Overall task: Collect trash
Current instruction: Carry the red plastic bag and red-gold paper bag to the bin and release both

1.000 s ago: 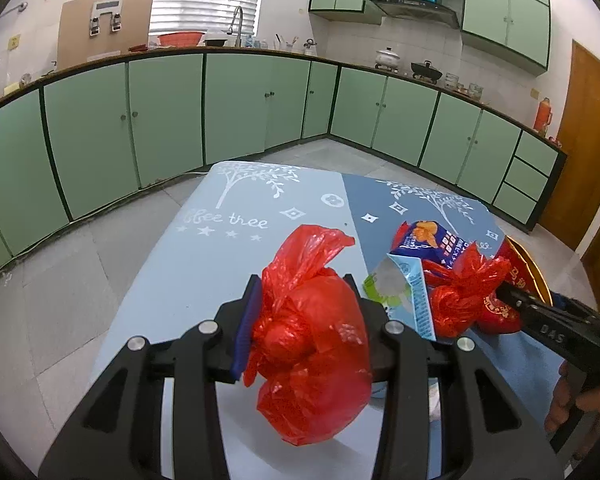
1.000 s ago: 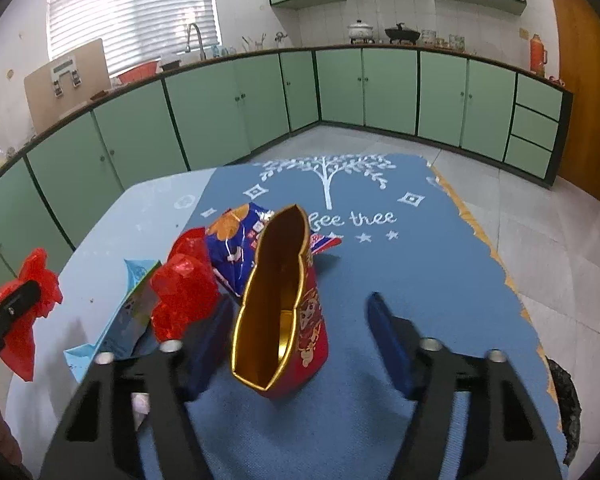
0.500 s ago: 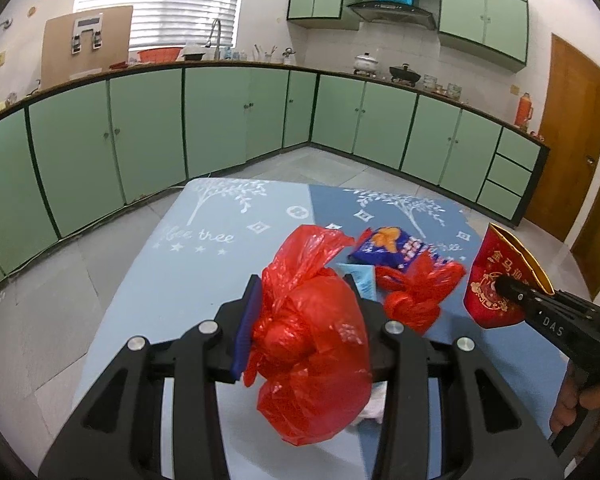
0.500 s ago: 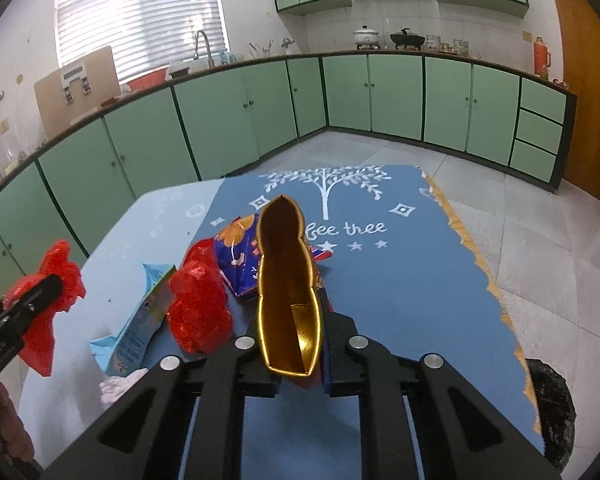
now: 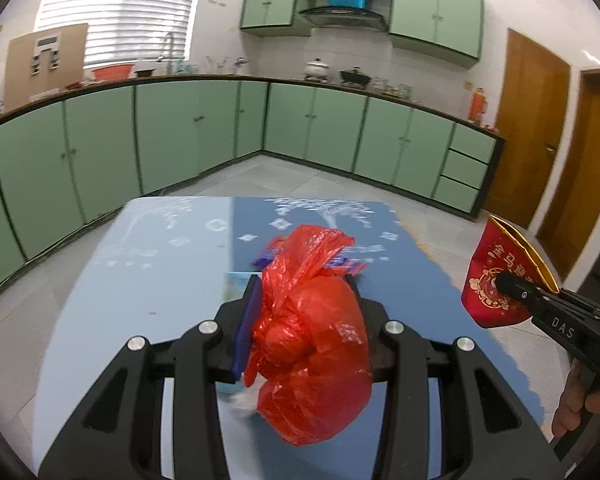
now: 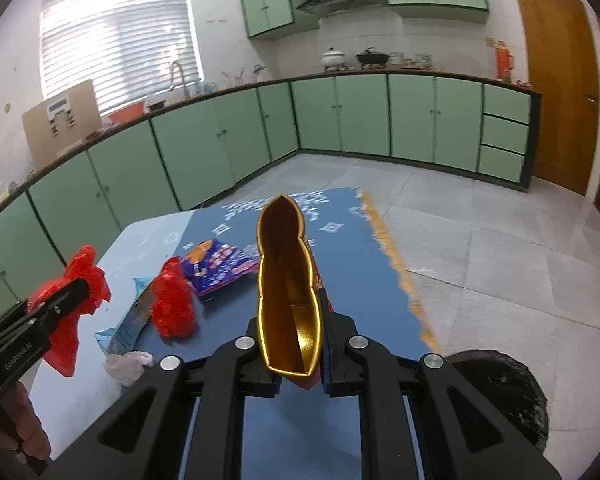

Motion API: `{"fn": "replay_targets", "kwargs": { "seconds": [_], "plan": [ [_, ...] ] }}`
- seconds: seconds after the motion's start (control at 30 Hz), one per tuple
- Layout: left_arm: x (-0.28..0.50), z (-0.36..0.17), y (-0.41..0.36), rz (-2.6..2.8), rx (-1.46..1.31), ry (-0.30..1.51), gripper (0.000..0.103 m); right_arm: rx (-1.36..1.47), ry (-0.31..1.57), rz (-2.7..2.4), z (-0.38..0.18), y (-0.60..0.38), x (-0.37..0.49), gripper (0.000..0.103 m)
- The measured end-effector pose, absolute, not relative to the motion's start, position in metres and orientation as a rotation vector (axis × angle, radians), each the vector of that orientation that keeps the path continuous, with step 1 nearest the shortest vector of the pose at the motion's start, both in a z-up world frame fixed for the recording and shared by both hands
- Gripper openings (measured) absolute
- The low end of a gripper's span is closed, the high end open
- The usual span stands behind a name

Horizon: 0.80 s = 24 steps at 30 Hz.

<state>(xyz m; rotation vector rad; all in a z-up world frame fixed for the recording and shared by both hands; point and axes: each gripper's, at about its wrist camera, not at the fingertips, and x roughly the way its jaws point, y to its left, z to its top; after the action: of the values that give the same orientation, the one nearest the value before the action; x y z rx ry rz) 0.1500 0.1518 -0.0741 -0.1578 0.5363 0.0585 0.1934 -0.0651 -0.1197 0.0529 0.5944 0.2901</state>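
Observation:
My left gripper point(image 5: 302, 292) is shut on a knotted red plastic bag point(image 5: 312, 344), which hangs between its pads above the blue tablecloth point(image 5: 160, 272). In the right wrist view that bag point(image 6: 86, 276) shows at the far left. My right gripper point(image 6: 296, 352) is shut on a red carton with a gold lining point(image 6: 288, 272), squeezed flat, open end pointing away, held clear of the table. The same carton point(image 5: 496, 284) appears at the right in the left wrist view. On the cloth lie a second red bag point(image 6: 174, 308), a blue snack wrapper point(image 6: 216, 264), a light-blue carton point(image 6: 134, 316) and a white tissue point(image 6: 128, 364).
A bin lined with a black bag point(image 6: 496, 396) stands on the floor by the table's near right corner. Green cabinets point(image 6: 364, 116) run along the far walls, with tiled floor point(image 6: 480, 240) between them and the table. A person's hand point(image 5: 580, 404) holds the right gripper's handle.
The right gripper's jaws shut on the red and gold carton and lifted it off the cloth. Both grippers rose and drew back from the table; the left still holds its red bag.

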Motion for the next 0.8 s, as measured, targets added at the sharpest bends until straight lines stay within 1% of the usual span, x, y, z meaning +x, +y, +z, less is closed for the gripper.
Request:
{"fn": "replay_targets", "kwargs": {
  "seconds": [0.33, 0.6, 0.8],
  "plan": [
    [0.168, -0.070, 0.053, -0.153, -0.127, 0.527, 0.039, 0.082, 0.559, 0.128, -0.109, -0.150, 0.165, 0.014],
    [0.178, -0.079, -0.040, -0.340, -0.099, 0.520, 0.039, 0.129, 0.566, -0.018, -0.118, -0.226, 0.141, 0.014],
    [0.180, -0.092, -0.093, -0.444, -0.074, 0.534, 0.039, 0.142, 0.580, -0.105, -0.131, -0.271, 0.126, 0.014]
  ]
}}
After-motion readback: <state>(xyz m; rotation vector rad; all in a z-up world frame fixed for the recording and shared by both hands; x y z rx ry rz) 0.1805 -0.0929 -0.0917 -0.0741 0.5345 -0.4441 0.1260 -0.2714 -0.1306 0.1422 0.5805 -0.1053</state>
